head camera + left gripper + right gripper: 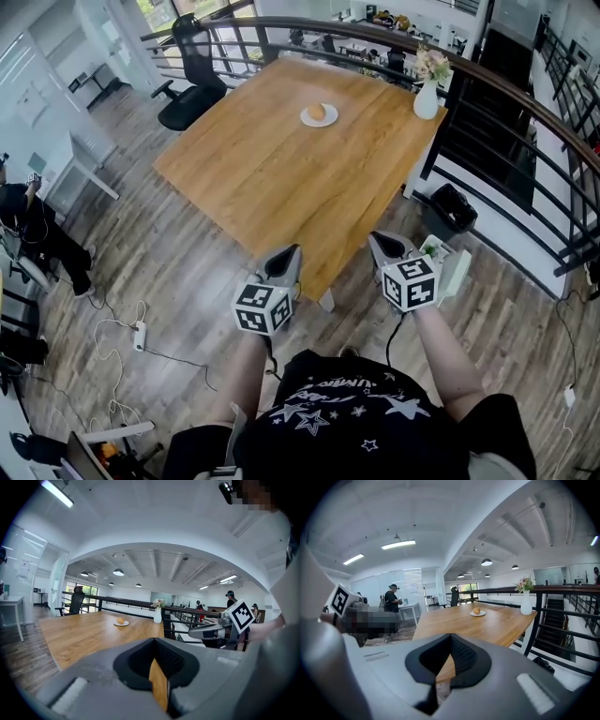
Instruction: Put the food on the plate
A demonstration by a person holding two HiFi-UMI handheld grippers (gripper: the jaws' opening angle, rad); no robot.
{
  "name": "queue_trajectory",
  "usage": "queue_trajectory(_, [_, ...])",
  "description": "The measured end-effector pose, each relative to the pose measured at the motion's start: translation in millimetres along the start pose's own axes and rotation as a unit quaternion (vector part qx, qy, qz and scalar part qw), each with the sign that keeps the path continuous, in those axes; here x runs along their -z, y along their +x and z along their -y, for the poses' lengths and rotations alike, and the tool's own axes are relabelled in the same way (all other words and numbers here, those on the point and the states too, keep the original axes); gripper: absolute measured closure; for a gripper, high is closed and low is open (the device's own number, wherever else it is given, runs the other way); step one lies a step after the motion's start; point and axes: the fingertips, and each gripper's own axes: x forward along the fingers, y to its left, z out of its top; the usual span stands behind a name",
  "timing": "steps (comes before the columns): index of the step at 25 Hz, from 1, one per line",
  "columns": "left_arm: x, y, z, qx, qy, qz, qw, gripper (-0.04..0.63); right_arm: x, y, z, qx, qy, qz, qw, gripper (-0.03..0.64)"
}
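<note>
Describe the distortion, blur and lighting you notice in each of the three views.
Head view: even daylight, table sharp, railing bowed by the lens. Left gripper view: fisheye with black corners, the left tool soft up close. Right gripper view: same fisheye, ceiling lamp blown white.

Wooden worktop fills centre frame. White plate near far edge, round golden-brown food on it. White vase with flowers at far right corner. Black office chair beyond far left corner. Person in black star-print T-shirt at near corner; left tongs and right tongs side by side, apart, aimed at worktop, jaws together, nothing held. Dark railing along right. Power strip on floor.
</note>
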Motion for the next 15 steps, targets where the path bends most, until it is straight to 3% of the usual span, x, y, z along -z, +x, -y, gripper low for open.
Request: queue_trajectory(15, [35.5,-63.7,2.6,0.023,-0.02,-0.021,0.9993,0.594,14.3,-26.0,-70.3,-0.015,0.011,-0.011,1.0,0.617])
